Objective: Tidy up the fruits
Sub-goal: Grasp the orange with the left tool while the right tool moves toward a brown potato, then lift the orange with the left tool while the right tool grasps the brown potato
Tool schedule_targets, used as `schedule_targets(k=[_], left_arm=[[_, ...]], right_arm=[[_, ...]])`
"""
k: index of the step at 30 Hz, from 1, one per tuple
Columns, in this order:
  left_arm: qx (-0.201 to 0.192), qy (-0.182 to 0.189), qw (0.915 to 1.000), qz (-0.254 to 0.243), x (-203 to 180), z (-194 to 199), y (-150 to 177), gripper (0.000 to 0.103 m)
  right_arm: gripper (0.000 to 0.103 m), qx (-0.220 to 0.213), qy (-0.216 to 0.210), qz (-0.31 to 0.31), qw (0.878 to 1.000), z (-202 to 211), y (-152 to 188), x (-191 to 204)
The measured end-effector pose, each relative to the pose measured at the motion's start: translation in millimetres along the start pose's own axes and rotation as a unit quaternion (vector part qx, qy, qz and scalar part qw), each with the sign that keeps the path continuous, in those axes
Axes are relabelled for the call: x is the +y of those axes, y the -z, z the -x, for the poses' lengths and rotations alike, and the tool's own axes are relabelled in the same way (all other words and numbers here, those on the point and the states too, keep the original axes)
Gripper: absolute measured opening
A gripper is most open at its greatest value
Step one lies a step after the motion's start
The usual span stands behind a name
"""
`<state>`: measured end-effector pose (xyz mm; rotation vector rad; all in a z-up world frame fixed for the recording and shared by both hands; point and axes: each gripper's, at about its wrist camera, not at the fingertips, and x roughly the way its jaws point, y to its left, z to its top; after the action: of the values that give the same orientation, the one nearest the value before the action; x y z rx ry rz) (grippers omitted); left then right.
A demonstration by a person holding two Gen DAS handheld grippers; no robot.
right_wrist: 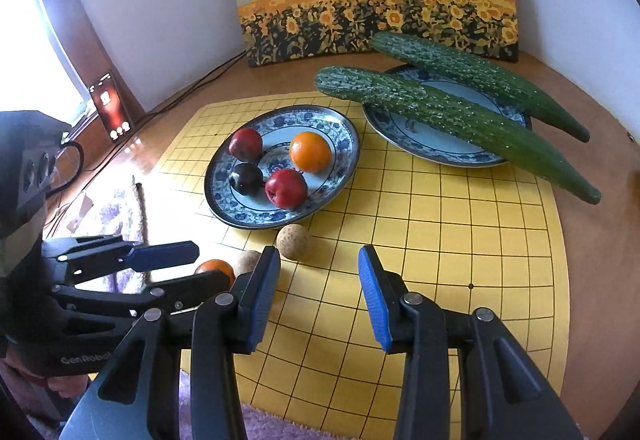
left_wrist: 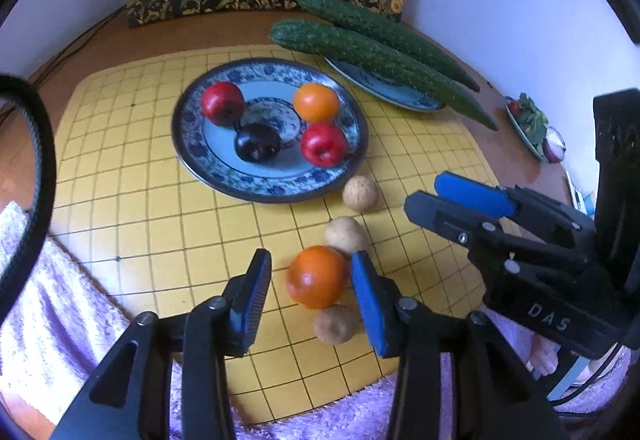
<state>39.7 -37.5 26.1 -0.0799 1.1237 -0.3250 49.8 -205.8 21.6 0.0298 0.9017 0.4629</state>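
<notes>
A blue-and-white plate (left_wrist: 192,144) (right_wrist: 344,132) on the yellow grid mat holds two red apples, an orange (left_wrist: 316,102) and a dark plum (left_wrist: 256,142). A loose orange (left_wrist: 318,276) (right_wrist: 214,267) lies on the mat between the fingers of my left gripper (left_wrist: 312,292), which is open around it. Three small tan fruits (left_wrist: 360,193) (right_wrist: 294,241) lie beside it. My right gripper (right_wrist: 320,296) is open and empty over the mat; it also shows in the left wrist view (left_wrist: 440,192).
A second plate (right_wrist: 440,148) at the back right carries two long cucumbers (right_wrist: 460,116). A sunflower painting (right_wrist: 376,12) leans on the wall. A phone (right_wrist: 111,110) stands far left. A purple towel (left_wrist: 60,312) lies at the mat's near edge. A small dish of greens (left_wrist: 530,122) sits right.
</notes>
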Motion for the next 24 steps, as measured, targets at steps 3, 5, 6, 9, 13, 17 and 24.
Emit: schedule_targets(k=[3,5,6,9,13,17,24], left_arm=[[0.0,-0.003,1.0,-0.004,0.4,-4.3,3.3,0.044],[0.003,0.004,1.0,0.0,3.4,-6.9,4.6,0.044],[-0.003,0.007,1.0,0.001,4.7,-5.9,5.3,0.043],[-0.007,0.014,0.9999,0.002,7.3,-4.1,5.8,0.034],[-0.012,0.007,0.9999,0.006,11.5,-0.3,5.4,0.034],[-0.025,-0.002,0.9995,0.02,19.2,7.1,5.6,0.034],[-0.039,-0.022,0.9982,0.039,32.3,17.1,3.2,0.034]], right_arm=[[0.042,-0.002,0.001,-0.009,1.0,-1.2,3.6,-1.5],[0.042,0.002,0.002,-0.011,1.0,-4.2,5.9,-0.8],[0.042,0.005,0.002,-0.011,1.0,-5.2,6.9,0.0],[0.042,0.01,0.003,-0.005,1.0,-7.1,8.1,2.9],[0.042,0.01,0.004,-0.008,1.0,-7.0,8.7,4.3],[0.042,0.01,0.002,-0.005,1.0,-7.5,9.8,8.2],[0.042,0.014,-0.008,0.002,1.0,-7.3,11.0,16.7]])
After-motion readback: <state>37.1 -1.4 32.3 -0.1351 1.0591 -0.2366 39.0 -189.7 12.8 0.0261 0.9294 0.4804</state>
